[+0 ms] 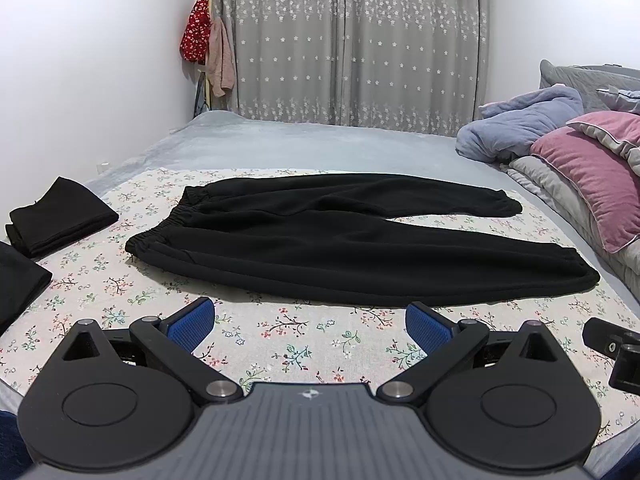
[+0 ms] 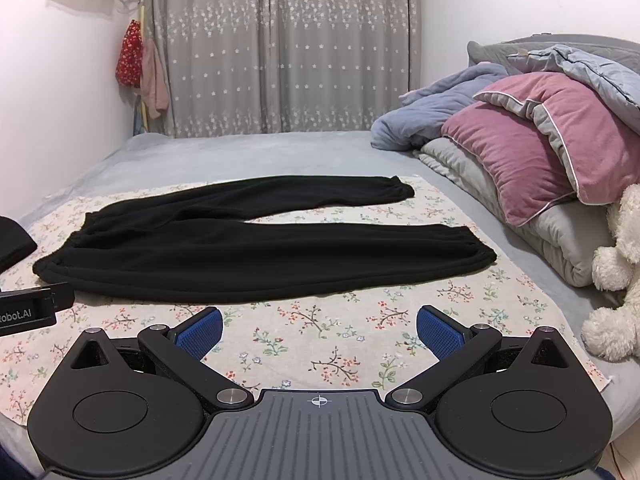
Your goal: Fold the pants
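While the black pants are lying flat on the floral cloth, legs parted, they are looking soft, limp and light; the elastic waistband and cuffs are offering firm holds. Left gripper and right gripper are hovering before the cloth's near edge, jaws spread wide, holding nothing.

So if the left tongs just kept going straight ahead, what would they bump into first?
Most likely the black pants, at the long edge of the nearer leg. The left tongs hang open over the flowered sheet, holding nothing, with only bare sheet before that leg. Their height is hard to judge.
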A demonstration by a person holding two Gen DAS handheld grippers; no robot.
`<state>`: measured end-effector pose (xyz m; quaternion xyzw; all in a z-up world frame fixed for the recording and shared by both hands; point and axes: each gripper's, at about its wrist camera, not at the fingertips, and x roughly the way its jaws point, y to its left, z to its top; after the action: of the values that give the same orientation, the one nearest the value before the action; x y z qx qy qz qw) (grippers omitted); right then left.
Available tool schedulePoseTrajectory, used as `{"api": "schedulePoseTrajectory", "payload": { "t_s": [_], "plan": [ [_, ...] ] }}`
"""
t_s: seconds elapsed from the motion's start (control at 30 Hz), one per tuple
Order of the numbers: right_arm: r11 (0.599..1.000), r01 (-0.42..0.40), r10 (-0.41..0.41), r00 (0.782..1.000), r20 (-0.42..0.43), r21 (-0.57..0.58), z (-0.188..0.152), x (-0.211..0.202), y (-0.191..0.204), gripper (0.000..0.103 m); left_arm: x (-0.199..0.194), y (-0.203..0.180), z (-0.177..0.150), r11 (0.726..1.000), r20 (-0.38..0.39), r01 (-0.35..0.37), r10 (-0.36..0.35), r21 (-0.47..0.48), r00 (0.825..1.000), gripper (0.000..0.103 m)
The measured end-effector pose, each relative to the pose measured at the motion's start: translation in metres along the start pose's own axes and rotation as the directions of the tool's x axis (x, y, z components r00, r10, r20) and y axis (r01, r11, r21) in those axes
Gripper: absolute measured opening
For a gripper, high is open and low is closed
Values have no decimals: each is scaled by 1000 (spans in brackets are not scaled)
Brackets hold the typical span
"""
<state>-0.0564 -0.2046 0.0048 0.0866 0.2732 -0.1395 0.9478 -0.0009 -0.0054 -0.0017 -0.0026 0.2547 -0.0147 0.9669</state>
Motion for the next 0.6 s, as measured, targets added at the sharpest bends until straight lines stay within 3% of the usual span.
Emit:
{"api": "schedulePoseTrajectory", "payload": {
  "t_s": [0.2,0.6],
  "plan": [
    [1000,4,-4,999,-35,-15,-2,2,0,103,2,-1,0,1000,-5,18,-18,-15,1000,103],
    [999,20,-19,1000,9,-39,-2,8,5,103,0,13,1,998,18,24,-23,-55,1000,103]
  ]
}}
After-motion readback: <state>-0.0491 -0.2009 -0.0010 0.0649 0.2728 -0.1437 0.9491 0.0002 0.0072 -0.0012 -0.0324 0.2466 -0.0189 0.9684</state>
